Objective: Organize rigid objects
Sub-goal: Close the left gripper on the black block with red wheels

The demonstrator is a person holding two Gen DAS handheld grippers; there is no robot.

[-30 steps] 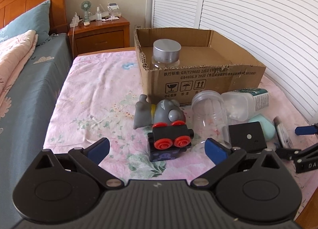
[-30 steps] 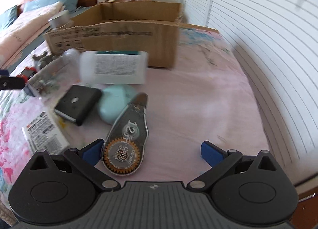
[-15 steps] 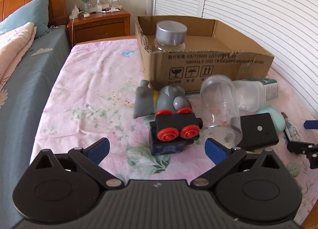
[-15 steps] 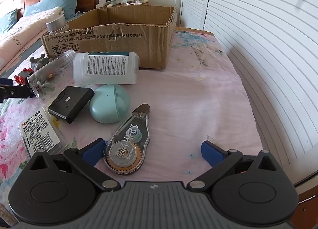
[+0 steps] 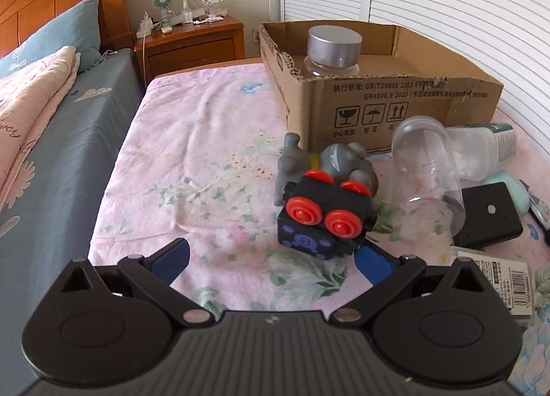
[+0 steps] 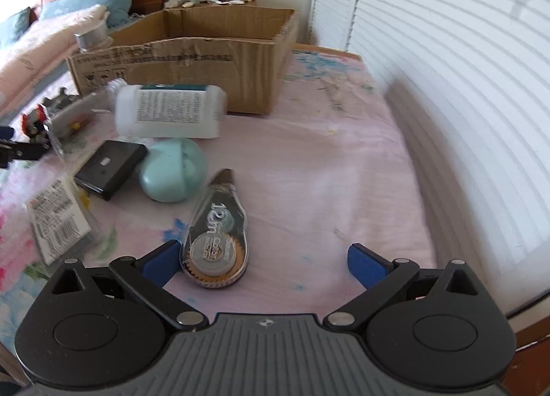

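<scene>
A cardboard box (image 5: 405, 104) stands at the back of the pink floral cloth, with a silver-lidded jar (image 5: 333, 47) inside. In front lie a black toy train with red wheels (image 5: 323, 217), a grey toy figure (image 5: 330, 162), a clear plastic jar (image 5: 426, 172), a white bottle (image 6: 168, 111), a black box (image 6: 110, 169), a mint egg-shaped case (image 6: 173, 171) and a correction tape (image 6: 216, 241). My left gripper (image 5: 271, 258) is open, its right finger just below the train. My right gripper (image 6: 264, 262) is open, with the correction tape beside its left finger.
A packet with a barcode label (image 6: 58, 221) lies at the left of the right wrist view. A bed with blue sheet (image 5: 51, 142) lies left of the cloth. A wooden nightstand (image 5: 192, 42) stands behind. White louvred doors (image 6: 447, 87) run along the right.
My left gripper has shifted left, so the train now sits toward its right finger. My right gripper has moved forward and left over the correction tape.
</scene>
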